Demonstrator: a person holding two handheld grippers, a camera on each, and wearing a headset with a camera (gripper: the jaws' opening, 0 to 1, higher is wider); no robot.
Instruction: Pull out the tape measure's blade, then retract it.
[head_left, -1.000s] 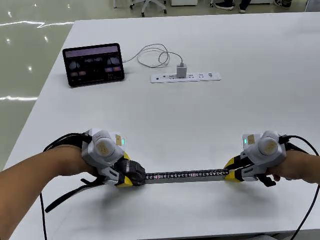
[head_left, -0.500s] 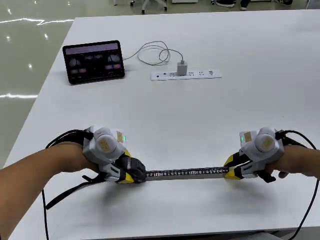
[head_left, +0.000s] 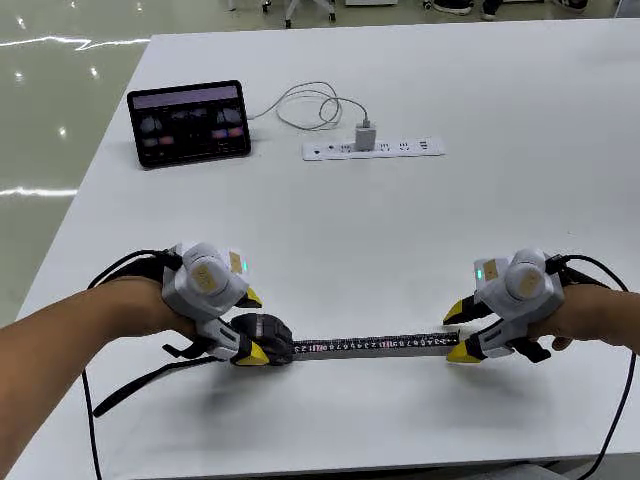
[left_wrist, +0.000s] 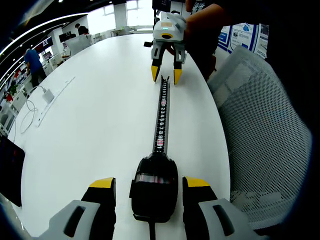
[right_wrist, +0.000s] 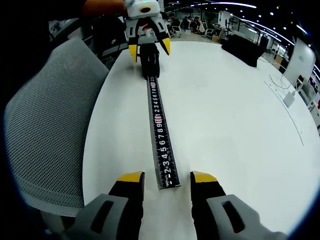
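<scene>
A black tape measure case (head_left: 263, 337) lies on the white table (head_left: 400, 240) near its front edge. Its blade (head_left: 375, 346) is drawn out to the right and lies flat. My left gripper (head_left: 251, 325) stands open around the case (left_wrist: 154, 192), with a gap at each yellow-tipped finger. My right gripper (head_left: 455, 332) is open too, and the blade's end lies loose between its fingers. In the right gripper view, the blade (right_wrist: 159, 125) runs from my right gripper (right_wrist: 162, 177) to the case (right_wrist: 150, 59) and the left gripper (right_wrist: 149, 50). Across the table the right gripper (left_wrist: 164, 77) straddles the blade (left_wrist: 161, 120).
A tablet (head_left: 188, 122) stands at the back left, wired to a charger in a white power strip (head_left: 372, 150). A grey mesh chair (left_wrist: 260, 125) sits just beyond the table's front edge. Cables trail from both grippers.
Both grippers have opened: the left has let go of the case and the right has let go of the blade's end. The blade stays drawn out on the table.
</scene>
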